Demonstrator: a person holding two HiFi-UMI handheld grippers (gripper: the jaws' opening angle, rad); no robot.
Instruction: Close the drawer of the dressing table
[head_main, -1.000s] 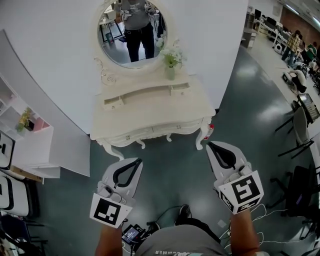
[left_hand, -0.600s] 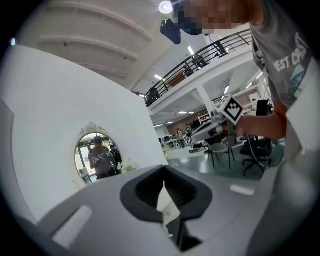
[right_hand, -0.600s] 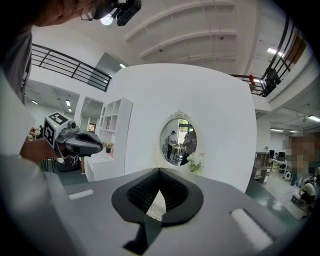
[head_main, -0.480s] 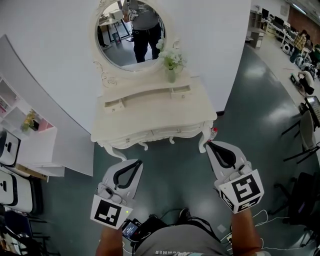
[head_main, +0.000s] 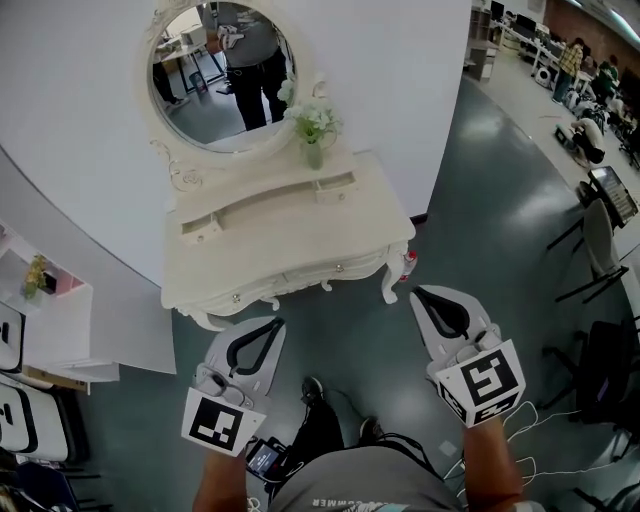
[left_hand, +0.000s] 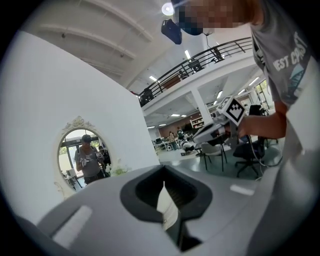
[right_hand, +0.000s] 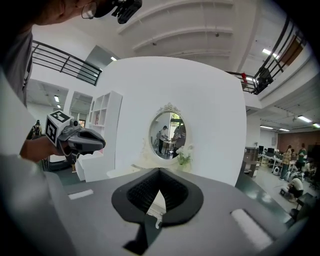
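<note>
- Head view: the dressing table (head_main: 290, 235) stands against the wall. The left tool (head_main: 273, 323) and right tool (head_main: 419, 293) hang over the floor short of its front, touching nothing. Its drawers are too small to judge.
- Left gripper view: jaws together, empty; the table's mirror (left_hand: 82, 160) lies well beyond.
- Right gripper view: jaws together, empty, facing the table. The approach and push seem wholly ahead.

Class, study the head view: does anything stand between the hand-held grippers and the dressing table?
Nothing visible does: only floor lies between the left hand-held gripper, the right hand-held gripper and the dressing table. A small red object stands low beside one front leg.
</note>
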